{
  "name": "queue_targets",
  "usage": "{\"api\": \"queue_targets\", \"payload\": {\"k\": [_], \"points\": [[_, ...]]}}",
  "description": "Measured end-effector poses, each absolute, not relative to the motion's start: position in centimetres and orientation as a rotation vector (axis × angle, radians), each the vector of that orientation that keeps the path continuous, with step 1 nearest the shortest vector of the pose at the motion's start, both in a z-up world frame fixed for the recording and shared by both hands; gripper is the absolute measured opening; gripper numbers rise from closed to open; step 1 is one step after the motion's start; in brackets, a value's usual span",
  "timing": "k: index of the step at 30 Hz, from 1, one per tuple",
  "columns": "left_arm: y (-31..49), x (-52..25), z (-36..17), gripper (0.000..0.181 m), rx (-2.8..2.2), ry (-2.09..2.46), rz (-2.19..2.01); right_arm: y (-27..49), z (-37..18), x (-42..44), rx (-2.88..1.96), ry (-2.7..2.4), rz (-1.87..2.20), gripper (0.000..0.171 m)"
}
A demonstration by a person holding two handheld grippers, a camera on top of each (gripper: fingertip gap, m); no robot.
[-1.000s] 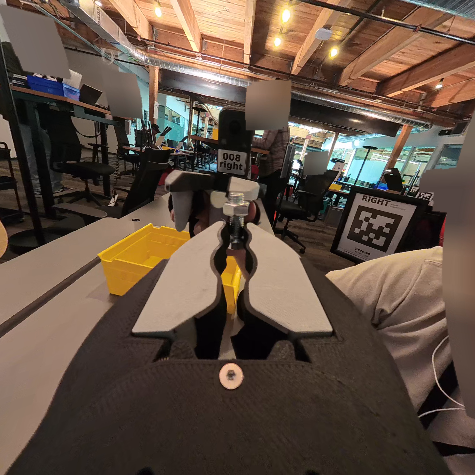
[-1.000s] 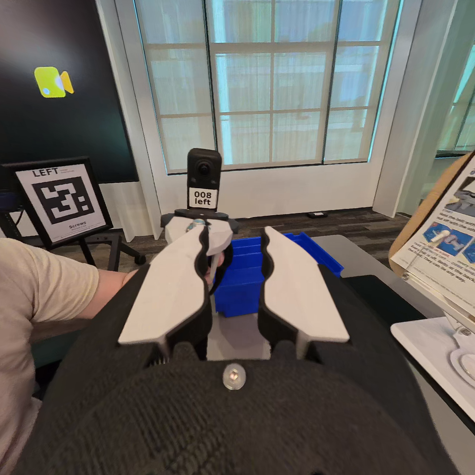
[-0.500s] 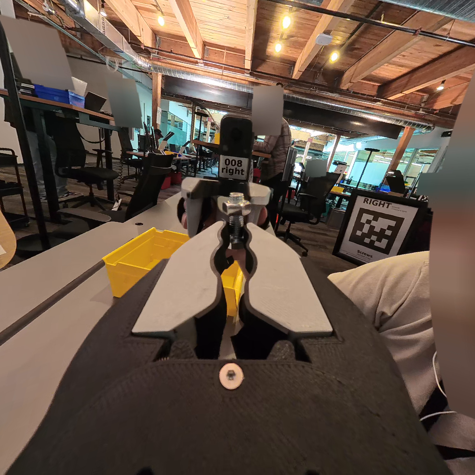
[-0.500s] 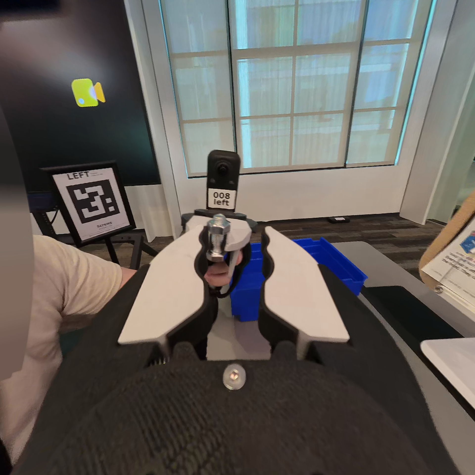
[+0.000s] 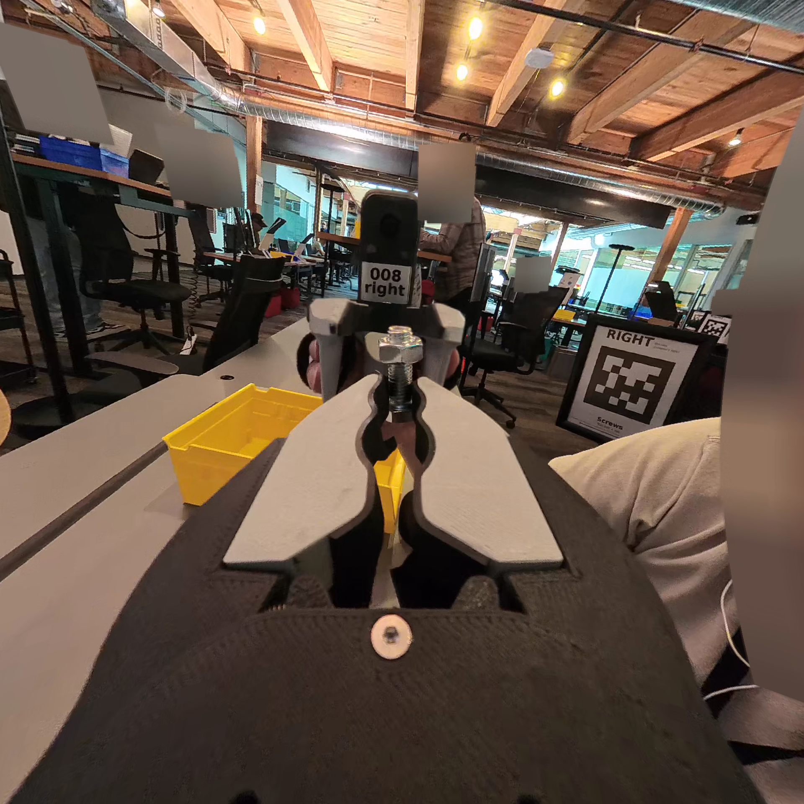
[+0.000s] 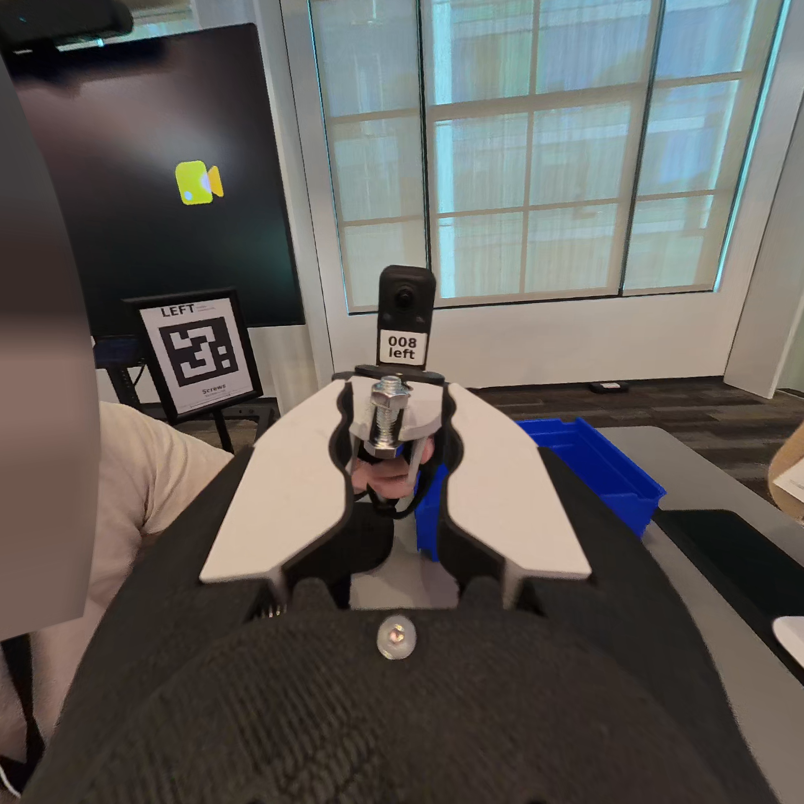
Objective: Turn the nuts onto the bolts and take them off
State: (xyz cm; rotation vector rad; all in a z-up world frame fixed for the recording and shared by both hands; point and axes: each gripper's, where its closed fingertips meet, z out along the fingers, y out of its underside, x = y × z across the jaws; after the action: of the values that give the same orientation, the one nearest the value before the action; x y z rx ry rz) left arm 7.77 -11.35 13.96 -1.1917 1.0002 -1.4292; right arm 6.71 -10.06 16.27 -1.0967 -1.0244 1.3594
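A silver bolt [image 5: 399, 391] stands upright with its head down. My left gripper [image 5: 398, 385] is shut on its lower shaft. A hex nut [image 5: 400, 348] sits on the thread near the top end. My right gripper [image 5: 387, 343] faces the left one and is open. Its two fingers stand either side of the nut without touching it. In the right wrist view the nut [image 6: 389, 398] and bolt [image 6: 385, 424] sit between the open fingertips of my right gripper [image 6: 396, 387]. The left gripper [image 6: 387, 430] holds the bolt from behind.
A yellow bin [image 5: 243, 430] stands on the grey table [image 5: 87, 478] below the left gripper. A blue bin [image 6: 600, 465] stands by a black mat [image 6: 718, 544]. Framed marker signs [image 5: 626, 383] [image 6: 200, 352] stand beyond. A person's pale sleeve [image 5: 652, 500] is close on the right. Both grippers' tips are close together, under 4 cm apart.
My right gripper has moved sideways, staying open, so the nut and bolt top now sit between its fingers instead of beside its left finger. The left gripper kept hold of the bolt.
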Motion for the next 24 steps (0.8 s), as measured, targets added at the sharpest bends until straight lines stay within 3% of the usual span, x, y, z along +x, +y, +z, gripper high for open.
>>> {"api": "queue_targets", "payload": {"k": [24], "points": [[-11.7,7.9,13.8,0.01,-1.2,1.032,-1.409,-9.8,16.2,7.0,-1.095,-1.025,1.435,0.037]]}}
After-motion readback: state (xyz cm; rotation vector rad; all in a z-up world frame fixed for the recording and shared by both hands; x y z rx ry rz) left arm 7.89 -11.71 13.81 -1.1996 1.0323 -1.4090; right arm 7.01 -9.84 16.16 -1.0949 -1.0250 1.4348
